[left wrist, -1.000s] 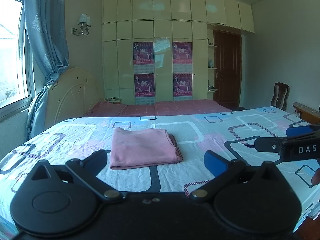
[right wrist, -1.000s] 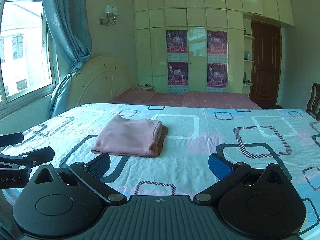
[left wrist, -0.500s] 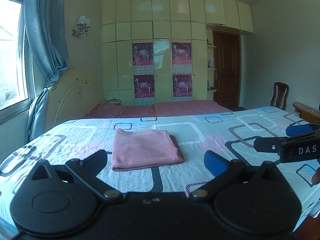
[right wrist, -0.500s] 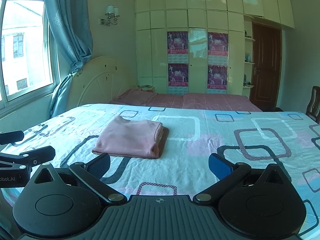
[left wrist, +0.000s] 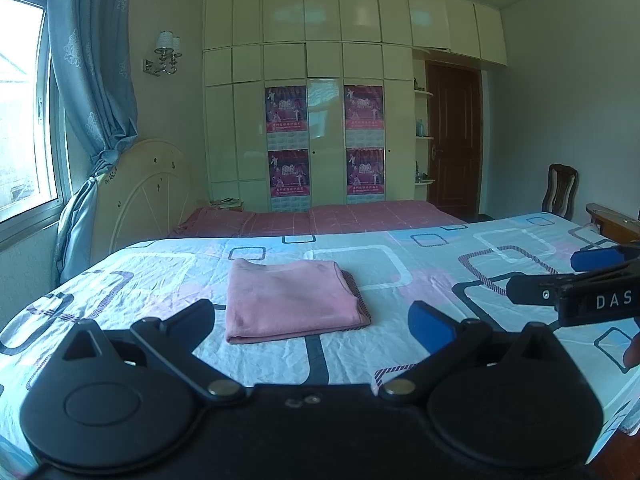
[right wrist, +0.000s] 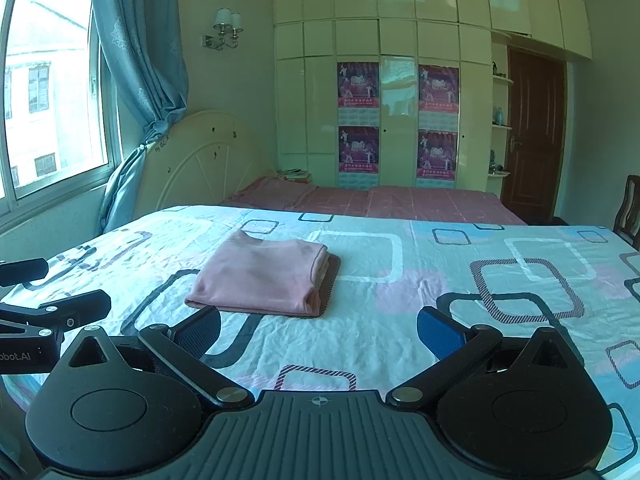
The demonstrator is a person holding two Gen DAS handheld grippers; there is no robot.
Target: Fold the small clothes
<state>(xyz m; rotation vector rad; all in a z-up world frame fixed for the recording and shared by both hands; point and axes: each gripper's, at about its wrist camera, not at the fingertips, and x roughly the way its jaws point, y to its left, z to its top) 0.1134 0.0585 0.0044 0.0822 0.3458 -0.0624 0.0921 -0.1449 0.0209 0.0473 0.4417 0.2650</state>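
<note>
A pink garment (left wrist: 292,300) lies folded into a neat rectangle on the patterned bedsheet (left wrist: 400,356), with a dark striped edge showing at its right side. It also shows in the right wrist view (right wrist: 260,278). My left gripper (left wrist: 312,322) is open and empty, held back from the garment's near edge. My right gripper (right wrist: 318,330) is open and empty, also short of the garment. The right gripper shows at the right of the left wrist view (left wrist: 576,276), and the left gripper at the left of the right wrist view (right wrist: 44,288).
The bed has a cream headboard (left wrist: 140,196) at the left and a wooden footboard (left wrist: 612,224) at the right. A second bed with a pink cover (left wrist: 320,220) lies behind. A wooden chair (left wrist: 560,190), wardrobe wall and brown door stand beyond.
Both grippers have drifted very slightly; the garment sits a touch lower and nearer in the views. Nothing was taken hold of or let go.
</note>
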